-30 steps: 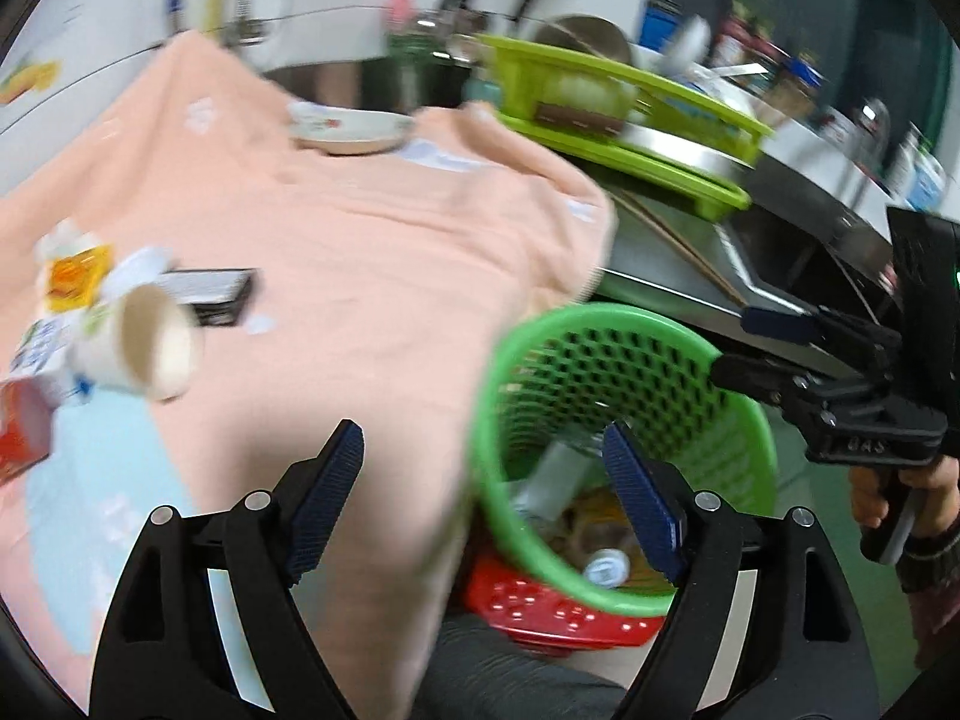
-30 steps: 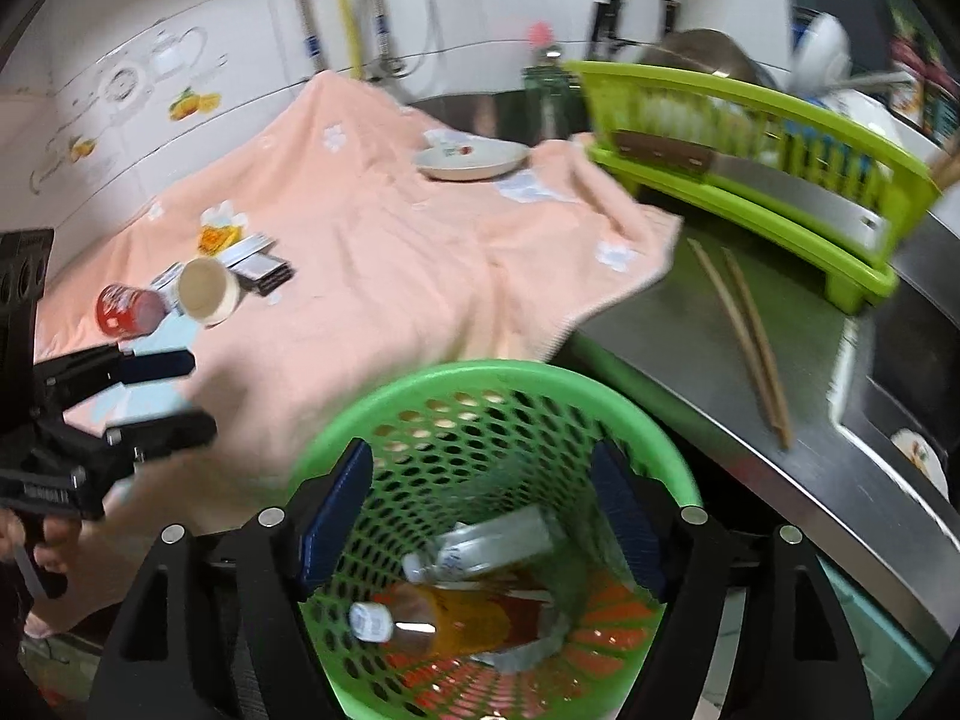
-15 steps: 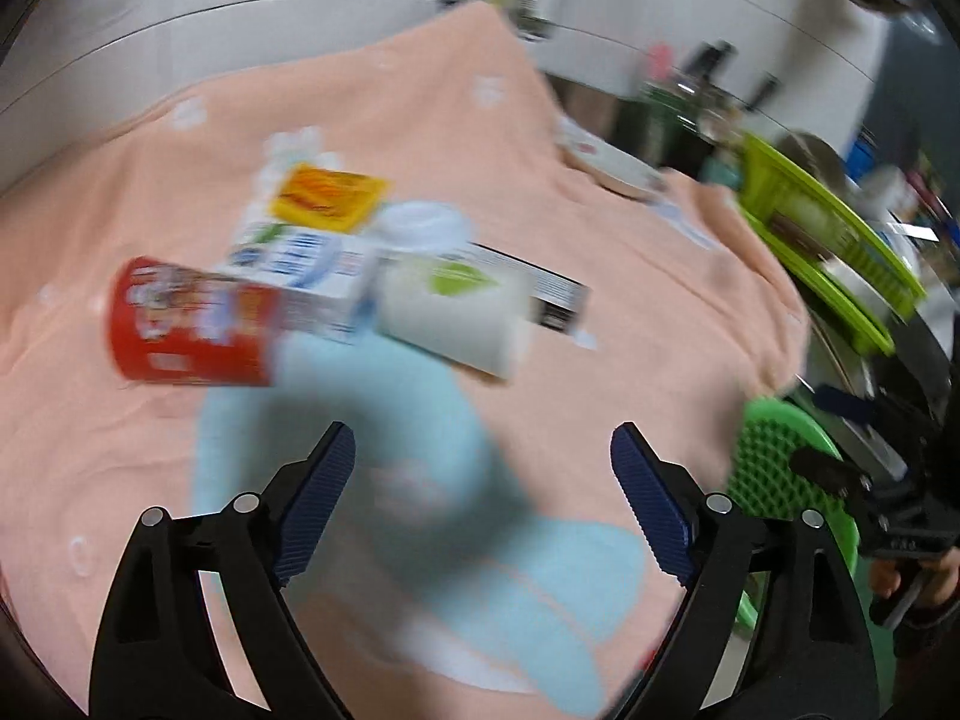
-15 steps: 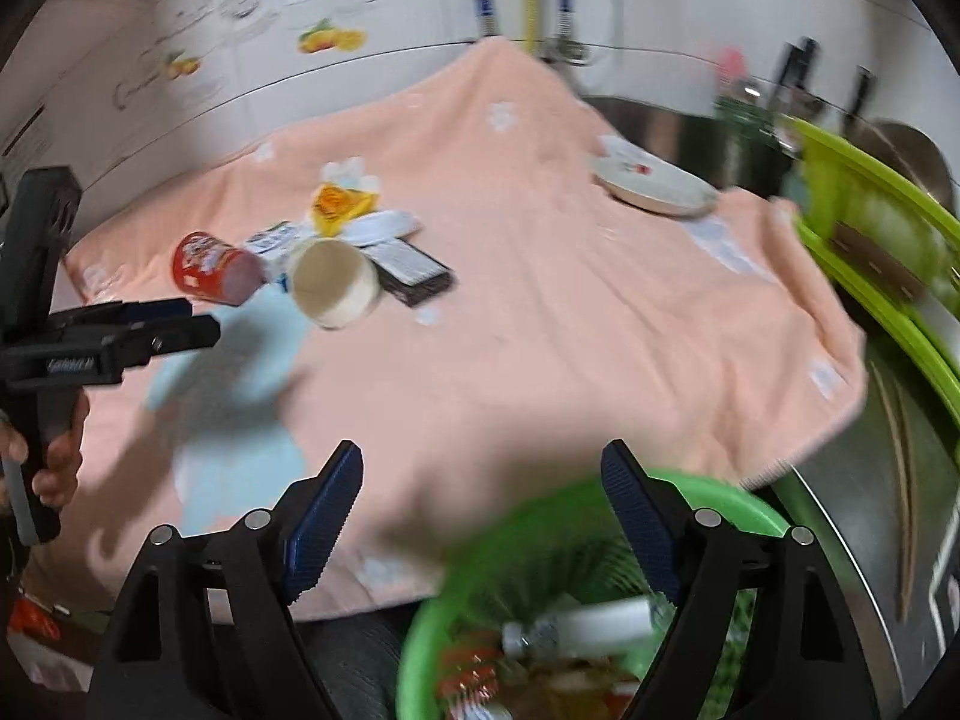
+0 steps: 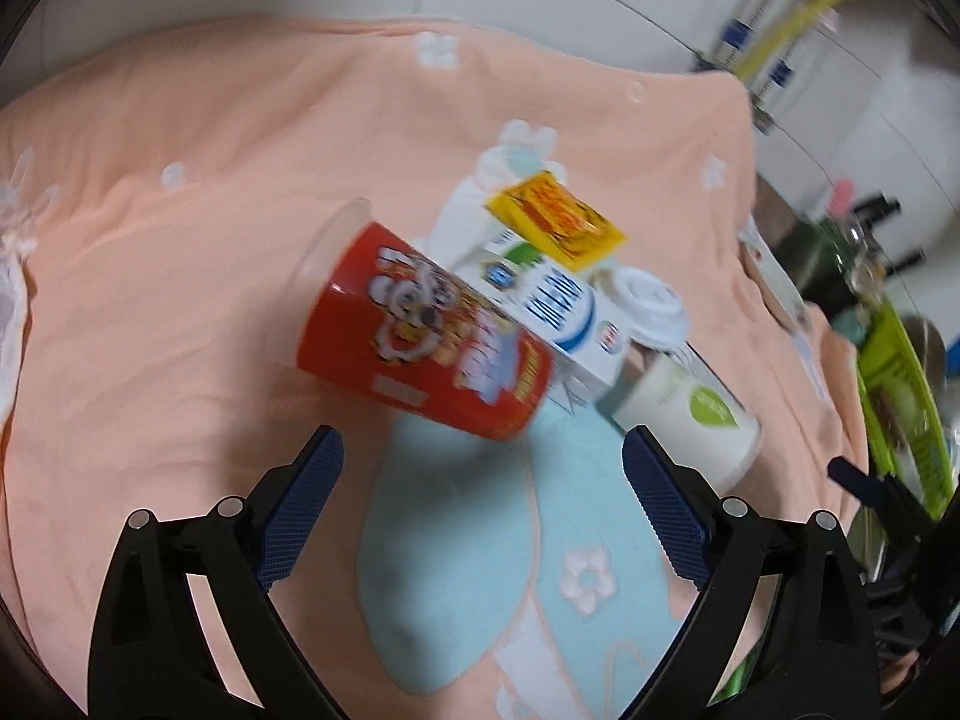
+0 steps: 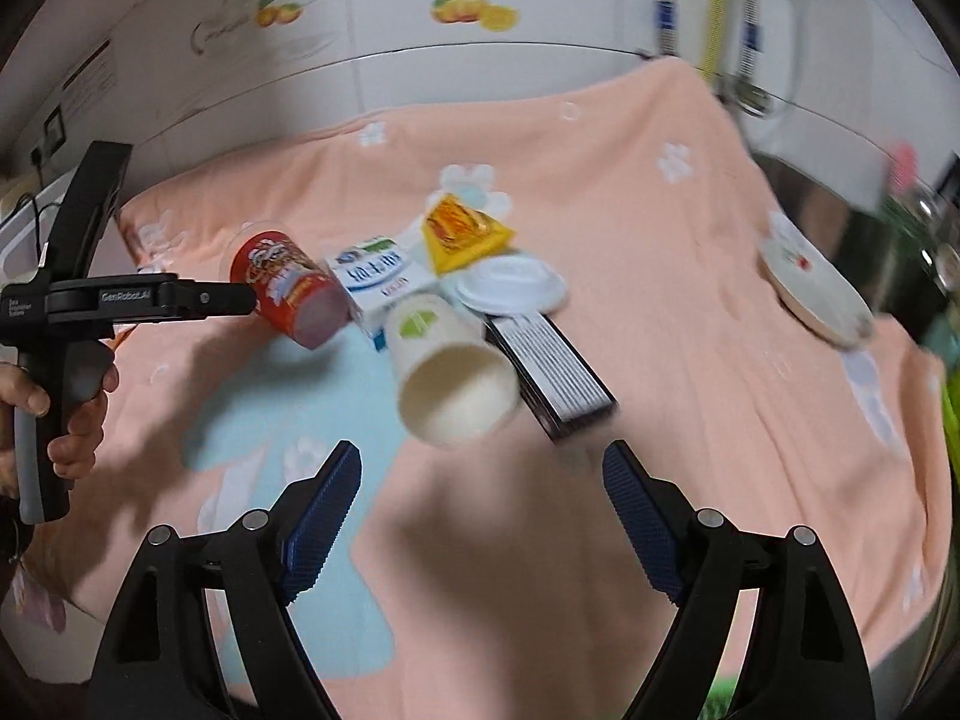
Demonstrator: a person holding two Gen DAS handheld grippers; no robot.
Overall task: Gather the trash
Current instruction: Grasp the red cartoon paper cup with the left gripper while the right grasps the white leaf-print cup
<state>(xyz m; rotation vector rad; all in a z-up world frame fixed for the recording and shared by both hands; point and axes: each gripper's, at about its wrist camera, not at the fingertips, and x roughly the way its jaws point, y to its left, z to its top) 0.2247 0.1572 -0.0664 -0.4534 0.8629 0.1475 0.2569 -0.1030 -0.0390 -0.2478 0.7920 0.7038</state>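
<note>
A small heap of trash lay on the peach-coloured towel [image 6: 690,324] that covered the worktop. In the heap there were a red snack can [image 5: 420,354] on its side, a white and blue milk carton [image 5: 558,312] touching it, a yellow packet [image 5: 555,222] resting on top of the carton, a white plastic lid [image 6: 510,287], a white paper cup [image 6: 447,378] lying with its mouth toward the right wrist camera, and a dark flat box [image 6: 549,372] just beside the cup. A small plate [image 6: 813,294] stood well apart from the heap, near the far right edge of the towel.

The left gripper [image 5: 480,516] was above the towel, close in front of the red can; its jaws were wide and opening more, with nothing between them. In the right wrist view a hand [image 6: 72,414] held this tool, and its fingertips [image 6: 237,299] pointed at the red can; whether they touched the can I could not tell.

The right gripper [image 6: 480,516] was over the towel just in front of the paper cup. Its jaws also stood wide apart and empty, not touching the cup.
</note>
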